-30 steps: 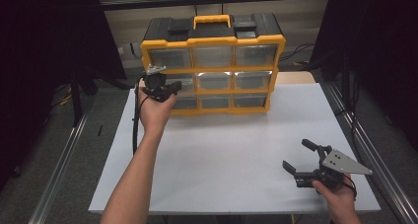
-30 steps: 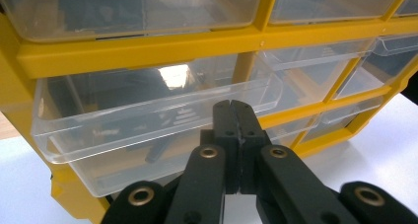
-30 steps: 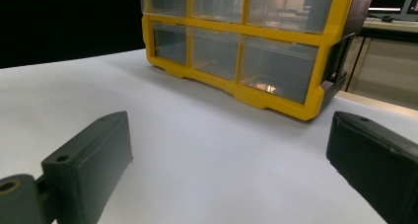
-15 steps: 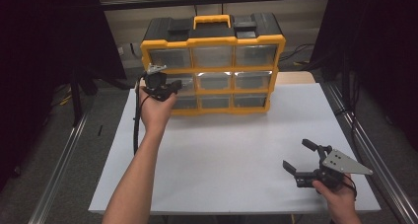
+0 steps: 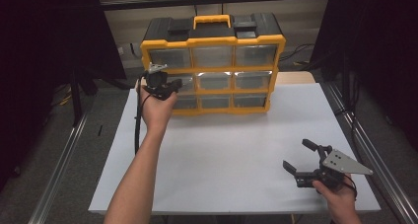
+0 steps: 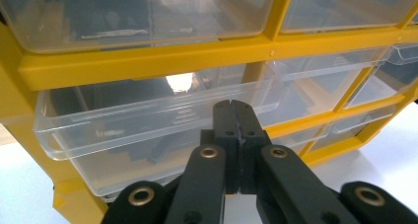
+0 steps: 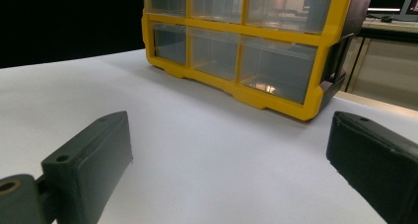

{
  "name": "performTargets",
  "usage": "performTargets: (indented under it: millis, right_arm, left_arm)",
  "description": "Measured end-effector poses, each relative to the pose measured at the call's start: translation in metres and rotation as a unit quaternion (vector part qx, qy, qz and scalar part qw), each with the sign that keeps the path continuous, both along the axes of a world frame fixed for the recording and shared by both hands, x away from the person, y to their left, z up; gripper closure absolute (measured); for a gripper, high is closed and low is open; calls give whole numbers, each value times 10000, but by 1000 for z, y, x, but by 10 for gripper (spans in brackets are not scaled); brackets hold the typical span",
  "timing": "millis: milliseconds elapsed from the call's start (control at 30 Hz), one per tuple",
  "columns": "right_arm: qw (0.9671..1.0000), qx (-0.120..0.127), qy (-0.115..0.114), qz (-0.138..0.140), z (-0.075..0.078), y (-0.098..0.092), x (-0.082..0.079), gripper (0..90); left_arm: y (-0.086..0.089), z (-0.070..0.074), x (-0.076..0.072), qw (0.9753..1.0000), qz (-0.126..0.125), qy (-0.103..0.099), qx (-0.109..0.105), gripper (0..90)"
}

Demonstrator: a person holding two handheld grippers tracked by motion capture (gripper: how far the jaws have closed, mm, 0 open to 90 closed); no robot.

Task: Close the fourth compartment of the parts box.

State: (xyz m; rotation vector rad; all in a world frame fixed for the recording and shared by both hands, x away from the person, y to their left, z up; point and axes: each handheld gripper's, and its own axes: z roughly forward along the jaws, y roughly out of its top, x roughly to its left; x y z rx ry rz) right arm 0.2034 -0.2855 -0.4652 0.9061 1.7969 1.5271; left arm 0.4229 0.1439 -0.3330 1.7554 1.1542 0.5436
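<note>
A yellow and black drawer cabinet with clear drawers stands at the far side of the white table. My left gripper is held up against its left column. In the left gripper view, that gripper is shut, jaws pressed together with nothing between them. Its tips sit at the front lip of the middle-left drawer, which sticks out a little from the frame. My right gripper rests low near the table's front right, open. Between its spread jaws lies bare table, with the cabinet farther off.
Metal rails run along both sides of the table, with dark curtains beyond. A cable hangs from the left gripper beside the forearm. White tabletop stretches between the cabinet and the right gripper.
</note>
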Motion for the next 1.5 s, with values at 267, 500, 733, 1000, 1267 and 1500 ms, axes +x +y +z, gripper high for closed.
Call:
performTargets:
  millis: [267,500,733,1000,1267,1500]
  right_arm:
    - [10000,2,-18,19,0,0,0,31]
    - [10000,0,-20,22,0,0,0,31]
    - [10000,-6,-12,33,0,-1,0,31]
    - [10000,-6,-6,37,0,0,0,31]
    - [10000,-1,5,37,-1,0,0,31]
    - [10000,-12,10,31,-1,0,0,31]
  left_arm:
    - [-1,-1,2,10000,30,-40,44,900]
    - [-2,-1,3,10000,71,-51,32,900]
    - [-2,-2,5,9999,90,-55,-5,900]
    - [-3,-3,7,9999,127,-82,-32,900]
    - [-4,-3,9,9998,142,-104,6,900]
    - [-4,-3,10,9998,144,-122,14,900]
